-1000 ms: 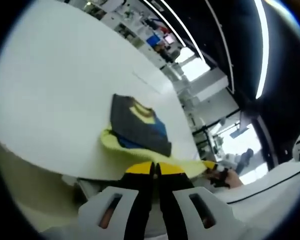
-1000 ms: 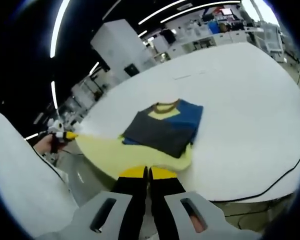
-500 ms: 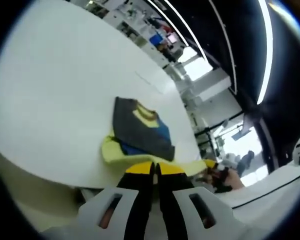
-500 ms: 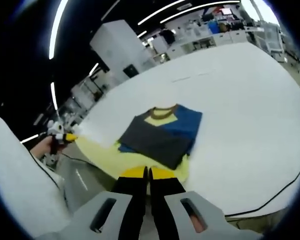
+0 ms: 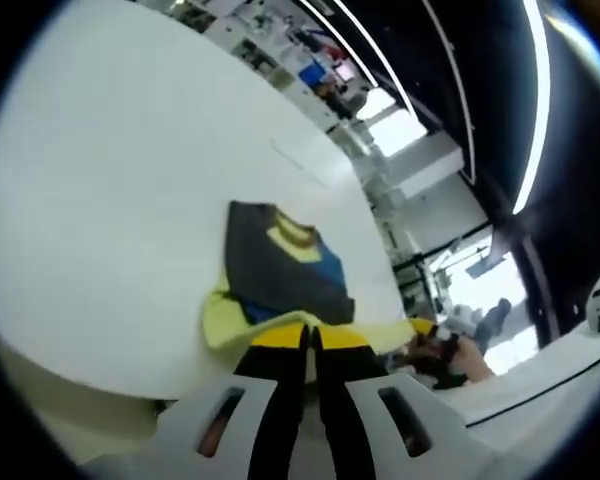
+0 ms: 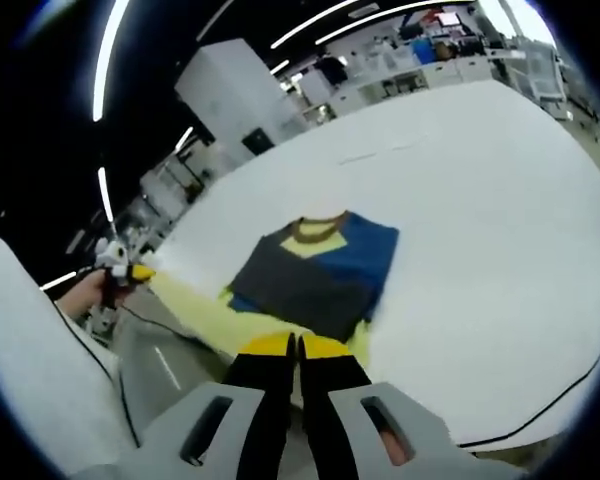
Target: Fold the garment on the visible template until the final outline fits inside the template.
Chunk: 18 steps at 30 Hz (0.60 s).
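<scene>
Resting on a white table, the folded garment faces both closed, empty tongs.

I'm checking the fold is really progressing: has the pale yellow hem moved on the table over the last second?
Yes. In the right gripper view the pale yellow hem has drawn up toward the folded dark part, baring more white table edge.
</scene>
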### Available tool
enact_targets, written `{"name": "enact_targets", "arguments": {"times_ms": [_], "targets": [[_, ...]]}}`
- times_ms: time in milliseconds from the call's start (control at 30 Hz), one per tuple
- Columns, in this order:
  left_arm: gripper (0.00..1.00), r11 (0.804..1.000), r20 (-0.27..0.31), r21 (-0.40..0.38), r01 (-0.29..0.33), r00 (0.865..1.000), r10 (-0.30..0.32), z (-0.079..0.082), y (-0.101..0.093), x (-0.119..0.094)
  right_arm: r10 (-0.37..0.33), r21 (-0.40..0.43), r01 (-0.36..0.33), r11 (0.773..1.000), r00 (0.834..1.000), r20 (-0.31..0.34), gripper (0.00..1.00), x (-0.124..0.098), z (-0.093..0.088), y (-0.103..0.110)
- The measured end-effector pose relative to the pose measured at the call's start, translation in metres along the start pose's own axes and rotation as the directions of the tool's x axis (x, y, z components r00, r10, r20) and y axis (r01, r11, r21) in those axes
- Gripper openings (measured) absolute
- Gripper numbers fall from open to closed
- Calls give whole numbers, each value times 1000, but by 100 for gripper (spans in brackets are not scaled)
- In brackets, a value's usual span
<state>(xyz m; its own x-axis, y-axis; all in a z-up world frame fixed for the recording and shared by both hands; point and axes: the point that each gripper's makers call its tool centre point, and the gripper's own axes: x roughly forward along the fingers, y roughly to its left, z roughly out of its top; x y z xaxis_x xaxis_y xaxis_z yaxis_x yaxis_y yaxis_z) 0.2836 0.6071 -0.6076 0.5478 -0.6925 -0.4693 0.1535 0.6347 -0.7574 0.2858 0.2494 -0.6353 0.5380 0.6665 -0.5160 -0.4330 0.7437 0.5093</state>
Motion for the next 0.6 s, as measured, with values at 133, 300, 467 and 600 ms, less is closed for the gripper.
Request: {"name": "enact_targets", "arguments": {"times_ms": [133, 300, 467, 600], "targets": [[0, 1000, 1, 17, 5, 1000, -5, 9, 1, 4, -2, -11, 2, 1000, 1000, 7, 2, 2, 8, -1], [0, 999, 0, 34, 8, 1000, -8, 18, 7, 7, -4, -26, 5, 1000, 1000, 14, 2, 4, 16, -3], [0, 999, 5, 41, 10, 1000, -11, 25, 10, 9, -6, -40, 7, 999, 1000, 24, 2, 8, 25, -4], [0, 998, 11, 54, 11, 1000, -12, 32, 6, 11, -7, -58, 9, 998, 999, 32, 2, 11, 34, -3]]}}
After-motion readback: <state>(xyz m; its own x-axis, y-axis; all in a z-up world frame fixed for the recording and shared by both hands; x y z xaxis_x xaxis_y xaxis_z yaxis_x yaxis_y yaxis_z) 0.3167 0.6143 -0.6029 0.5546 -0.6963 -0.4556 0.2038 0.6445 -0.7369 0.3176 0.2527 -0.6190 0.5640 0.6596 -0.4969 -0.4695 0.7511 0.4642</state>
